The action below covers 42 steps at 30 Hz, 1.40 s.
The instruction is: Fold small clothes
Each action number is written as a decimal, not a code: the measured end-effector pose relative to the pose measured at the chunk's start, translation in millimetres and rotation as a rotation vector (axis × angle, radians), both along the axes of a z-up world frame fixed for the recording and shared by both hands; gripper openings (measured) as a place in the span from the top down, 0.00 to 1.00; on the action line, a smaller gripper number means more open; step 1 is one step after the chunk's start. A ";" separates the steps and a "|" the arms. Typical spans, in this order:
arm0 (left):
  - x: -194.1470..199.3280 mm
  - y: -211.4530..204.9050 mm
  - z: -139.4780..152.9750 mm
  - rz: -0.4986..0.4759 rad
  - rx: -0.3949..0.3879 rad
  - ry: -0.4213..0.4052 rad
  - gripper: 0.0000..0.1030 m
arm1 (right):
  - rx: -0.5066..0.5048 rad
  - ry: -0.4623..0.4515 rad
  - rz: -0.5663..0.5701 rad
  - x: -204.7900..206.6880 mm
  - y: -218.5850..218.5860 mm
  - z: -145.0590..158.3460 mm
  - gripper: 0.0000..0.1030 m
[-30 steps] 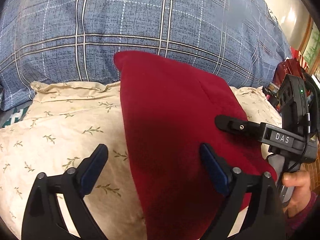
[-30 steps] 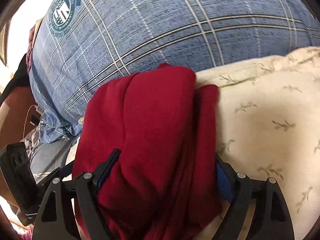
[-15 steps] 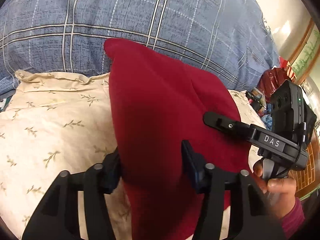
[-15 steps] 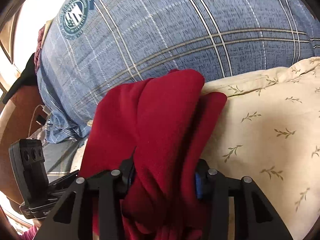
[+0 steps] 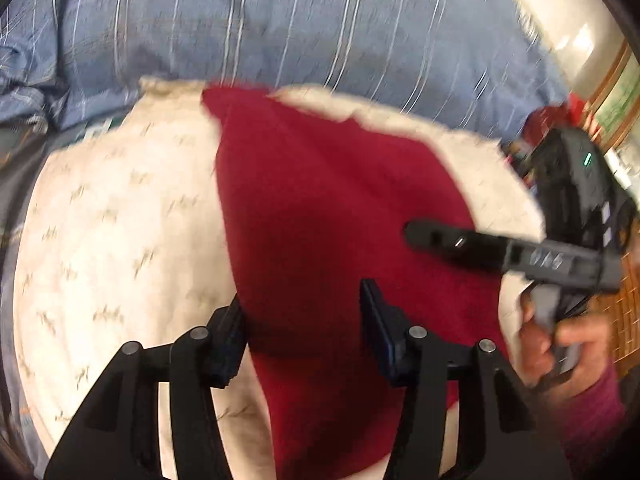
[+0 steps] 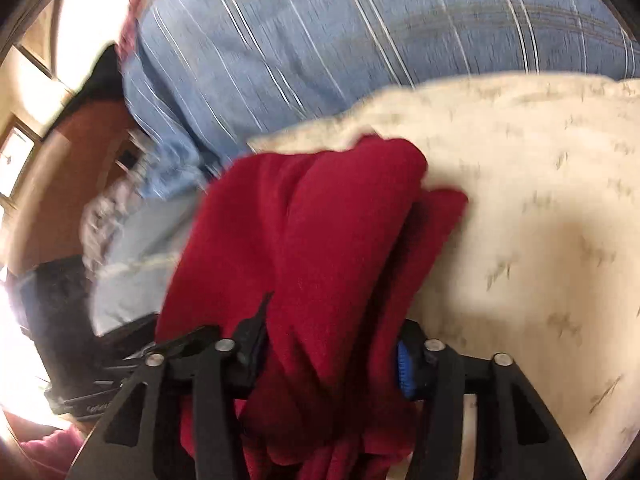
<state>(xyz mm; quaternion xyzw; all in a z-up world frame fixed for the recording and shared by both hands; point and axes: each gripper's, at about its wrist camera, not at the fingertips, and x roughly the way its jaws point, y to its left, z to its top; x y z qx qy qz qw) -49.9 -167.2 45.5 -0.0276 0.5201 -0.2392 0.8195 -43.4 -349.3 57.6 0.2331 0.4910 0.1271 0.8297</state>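
- While both frames are smeared with blur, the main things still read: a red garment (image 5: 320, 216) lies on a cream cloth with a small leaf print (image 5: 120, 240), and blue plaid bedding (image 5: 280, 20) rises behind it.
- Left gripper (image 5: 304, 320): the near end of the garment sits between its two fingers, both pads pressed into the fabric. Jaws are opening slightly at this moment, cloth still pinched.
- Right gripper (image 6: 332, 344): a thick bunched fold of the same garment (image 6: 320, 240) fills the gap between its fingers, pads pressed on either side. Jaws opening here too, fabric still caught.
- Garment position: it runs from the grippers toward the far edge of the cream cloth, where a red corner reaches the seam with the plaid bedding. From the right wrist view it looks doubled over lengthwise, one rounded fold on top of a flatter layer.
- From the left wrist view, the right gripper (image 5: 440, 240) shows at the right edge of the garment, with a hand (image 5: 560, 344) on its handle and a magenta sleeve (image 5: 592, 420) at the wrist.
- Room clutter at the far side edges is too blurred to name.
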 end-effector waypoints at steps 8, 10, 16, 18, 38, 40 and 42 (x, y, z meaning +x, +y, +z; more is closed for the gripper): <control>-10.4 6.4 23.5 0.064 0.065 -0.170 0.43 | -0.040 -0.132 -0.137 -15.3 -18.9 39.0 0.38; -8.4 1.7 22.5 0.057 0.064 -0.166 0.43 | -0.075 -0.134 -0.105 2.9 -6.3 39.0 0.40; -10.4 -6.8 14.3 0.053 0.106 -0.176 0.33 | -0.272 -0.173 -0.027 22.3 17.2 42.1 0.89; -10.6 -9.7 11.6 0.065 0.104 -0.172 0.31 | -0.425 -0.220 -0.049 31.0 21.4 47.5 0.91; -20.7 -11.6 11.4 0.111 0.127 -0.204 0.28 | -0.491 -0.164 0.066 -49.6 58.7 41.8 0.66; -22.7 -11.2 12.8 0.116 0.132 -0.211 0.28 | -0.472 -0.133 0.051 -46.4 49.1 24.0 0.65; -24.7 -9.6 14.0 0.123 0.135 -0.219 0.28 | -0.411 -0.139 0.013 -49.4 40.6 22.6 0.63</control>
